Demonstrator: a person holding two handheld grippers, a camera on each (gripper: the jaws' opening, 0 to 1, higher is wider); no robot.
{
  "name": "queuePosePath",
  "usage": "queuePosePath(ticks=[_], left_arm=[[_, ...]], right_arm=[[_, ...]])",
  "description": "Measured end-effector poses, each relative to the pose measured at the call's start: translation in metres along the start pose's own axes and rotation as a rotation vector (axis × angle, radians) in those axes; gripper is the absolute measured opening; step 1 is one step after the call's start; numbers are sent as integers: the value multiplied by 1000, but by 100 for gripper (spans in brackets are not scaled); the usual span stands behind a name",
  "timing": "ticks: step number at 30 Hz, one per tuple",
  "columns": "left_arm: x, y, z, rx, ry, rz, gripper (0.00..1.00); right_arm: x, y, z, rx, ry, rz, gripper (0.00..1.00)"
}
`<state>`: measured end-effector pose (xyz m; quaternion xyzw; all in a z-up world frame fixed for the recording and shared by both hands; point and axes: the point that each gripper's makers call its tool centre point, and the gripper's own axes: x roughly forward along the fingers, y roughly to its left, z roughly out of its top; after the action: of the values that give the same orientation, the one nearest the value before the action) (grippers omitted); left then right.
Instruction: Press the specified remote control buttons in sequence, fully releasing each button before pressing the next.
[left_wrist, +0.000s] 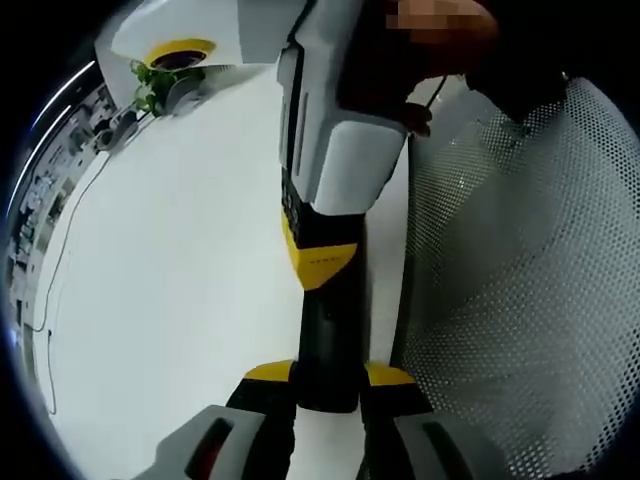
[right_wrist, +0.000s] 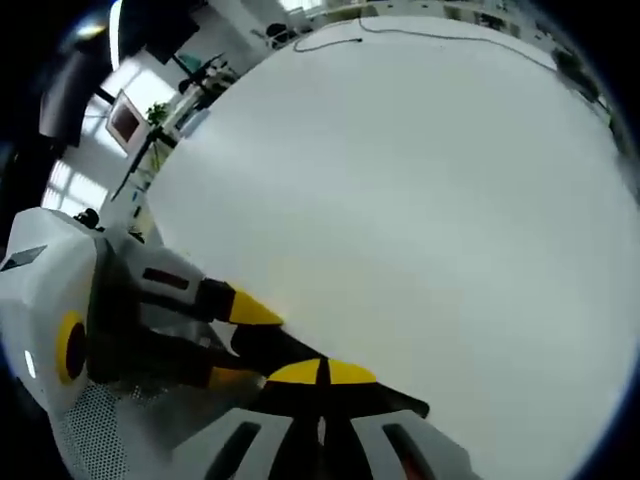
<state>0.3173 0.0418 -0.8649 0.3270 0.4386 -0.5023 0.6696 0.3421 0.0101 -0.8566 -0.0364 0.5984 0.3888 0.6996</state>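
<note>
A long black remote control (left_wrist: 326, 335) lies lengthwise between the yellow-tipped jaws of my left gripper (left_wrist: 330, 376), which is shut on it just above the white table (left_wrist: 180, 280). My right gripper (left_wrist: 322, 264) reaches in from the top of the left gripper view. Its yellow tips are together and rest on the remote's face, below a row of buttons. In the right gripper view, my right gripper (right_wrist: 322, 372) is shut, with its tips over the dark remote (right_wrist: 272, 346). The left gripper (right_wrist: 243, 345) holds that remote from the left.
A perforated mesh chair back (left_wrist: 520, 300) stands close on the right of the remote. A thin cable (left_wrist: 58, 250) runs along the far table edge beside a small green plant (left_wrist: 150, 85). The broad white tabletop (right_wrist: 420, 200) stretches ahead, with another cable (right_wrist: 330, 40) at its far end.
</note>
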Motion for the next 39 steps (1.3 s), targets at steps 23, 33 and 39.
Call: queuePosePath(ticks=[23,33,39], left_arm=[[1,0,1,-3,-26,3,25],[1,-1,1,1,-23,2,25],[1,0,1,3,-22,-4,25]], right_arm=[[-5,5,-13,49,81,43,0],[-4,5,-15,24,80,45,0],[-4,4,-14,35,75,56,0]])
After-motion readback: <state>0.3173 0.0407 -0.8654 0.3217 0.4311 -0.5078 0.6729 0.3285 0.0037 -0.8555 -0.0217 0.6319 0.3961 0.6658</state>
